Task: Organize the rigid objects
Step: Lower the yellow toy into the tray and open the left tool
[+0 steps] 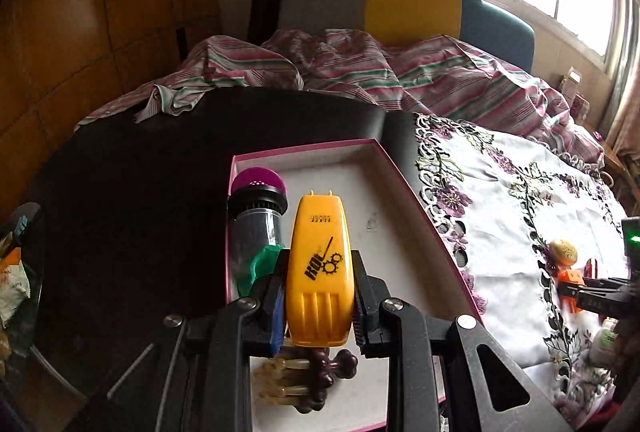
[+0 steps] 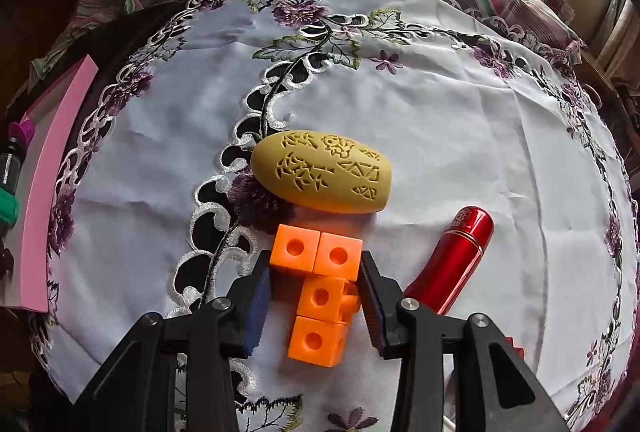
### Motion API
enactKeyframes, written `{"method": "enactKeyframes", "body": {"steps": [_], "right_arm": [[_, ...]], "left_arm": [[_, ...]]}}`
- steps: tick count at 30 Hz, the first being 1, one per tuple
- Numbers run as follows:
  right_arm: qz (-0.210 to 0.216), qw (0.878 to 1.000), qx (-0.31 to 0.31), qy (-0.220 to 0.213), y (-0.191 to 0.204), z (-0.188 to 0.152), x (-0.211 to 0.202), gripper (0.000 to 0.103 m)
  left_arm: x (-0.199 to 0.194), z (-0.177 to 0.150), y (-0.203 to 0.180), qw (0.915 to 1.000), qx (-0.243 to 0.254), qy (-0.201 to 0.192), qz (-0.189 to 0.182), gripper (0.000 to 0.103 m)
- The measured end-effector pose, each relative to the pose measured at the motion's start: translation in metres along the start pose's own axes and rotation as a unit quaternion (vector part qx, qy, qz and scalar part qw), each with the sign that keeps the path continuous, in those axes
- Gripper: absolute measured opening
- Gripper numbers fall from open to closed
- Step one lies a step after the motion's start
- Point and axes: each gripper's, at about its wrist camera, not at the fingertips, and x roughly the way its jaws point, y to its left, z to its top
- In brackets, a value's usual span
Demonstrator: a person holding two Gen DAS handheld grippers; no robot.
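Left gripper [image 1: 320, 296] hides the clenched yellow case's [image 1: 320, 264] lower sides above the pink box [image 1: 404, 168]; right gripper [image 2: 314, 284] straddles the orange blocks [image 2: 320, 272], contact unclear.

My left wrist camera looks forward and down along my jaws, close over the pink-rimmed box [image 1: 404, 168], with the bed and window in the upper frame. My right wrist camera faces steeply down, near the embroidered cloth [image 2: 440, 104]. Both views share that cloth, the box edge, and the carved yellow oval [image 2: 324, 172]
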Motion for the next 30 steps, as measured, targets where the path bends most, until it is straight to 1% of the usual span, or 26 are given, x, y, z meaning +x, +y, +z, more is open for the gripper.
{"method": "enactKeyframes", "body": {"steps": [5,7,9,10,11,18,20,22,23,28,30], "right_arm": [[-0.001,1.000,-0.002,0.000,0.000,0.000,0.000,0.041],[-0.002,1.000,-0.003,0.000,0.000,0.000,0.000,0.041],[-0.004,1.000,-0.006,0.000,0.000,0.000,0.000,0.041],[-0.004,1.000,-0.006,0.000,0.000,0.000,0.000,0.041],[-0.004,1.000,-0.005,-0.001,0.000,0.000,0.000,0.041],[-0.003,1.000,-0.008,0.000,0.002,0.000,0.001,0.041],[-0.004,1.000,-0.008,0.000,0.002,0.000,0.001,0.041],[-0.002,1.000,-0.007,0.000,0.002,0.001,0.001,0.041],[-0.002,1.000,-0.008,0.000,0.002,0.001,0.001,0.041],[-0.001,1.000,-0.008,0.000,0.002,0.001,0.001,0.041],[-0.001,1.000,-0.008,0.000,0.002,0.001,0.001,0.041]], "left_arm": [[0.007,0.004,0.002,0.9997,-0.010,0.016,-0.016,0.026],[0.013,0.007,0.002,0.9988,-0.018,0.031,-0.034,0.026],[0.021,0.012,0.005,0.9963,-0.037,0.052,-0.059,0.026],[0.026,0.015,0.008,0.9943,-0.052,0.062,-0.071,0.026],[0.029,0.019,0.008,0.9934,-0.056,0.066,-0.075,0.026],[0.064,0.059,0.002,0.9887,-0.067,0.087,-0.102,0.026],[0.076,0.069,-0.001,0.9899,-0.066,0.087,-0.090,0.026],[0.093,0.077,-0.005,0.9880,-0.066,0.101,-0.096,0.026],[0.099,0.079,-0.005,0.9881,-0.068,0.104,-0.091,0.026],[0.139,0.086,-0.007,0.9881,-0.054,0.134,-0.053,0.026],[0.148,0.086,-0.004,0.9889,-0.052,0.136,-0.033,0.026]]}}
